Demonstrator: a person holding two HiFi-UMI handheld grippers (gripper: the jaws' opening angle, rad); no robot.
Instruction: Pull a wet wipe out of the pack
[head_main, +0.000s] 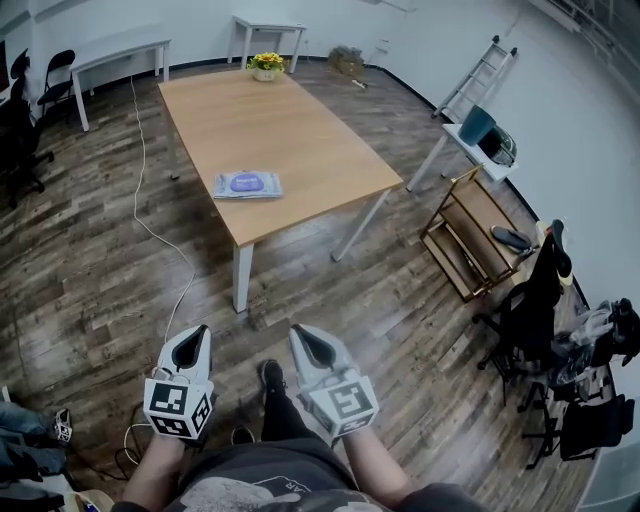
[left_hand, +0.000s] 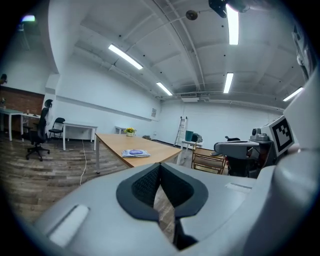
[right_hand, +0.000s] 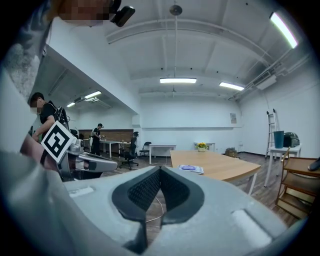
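Observation:
A flat pack of wet wipes (head_main: 247, 184) with a purple lid lies near the front edge of a long wooden table (head_main: 300, 140). It also shows small in the left gripper view, the pack (left_hand: 135, 153), and in the right gripper view, the pack (right_hand: 190, 168). My left gripper (head_main: 193, 336) and right gripper (head_main: 303, 332) are held low in front of my body, well short of the table, over the wooden floor. Both are shut with nothing between the jaws: left gripper (left_hand: 160, 165), right gripper (right_hand: 160, 169).
A pot of yellow flowers (head_main: 266, 65) stands at the table's far end. A white cable (head_main: 150, 230) runs across the floor left of the table. A wooden rack (head_main: 470, 235), chairs and a ladder (head_main: 478, 72) stand to the right. People work at desks (right_hand: 95, 140) far off.

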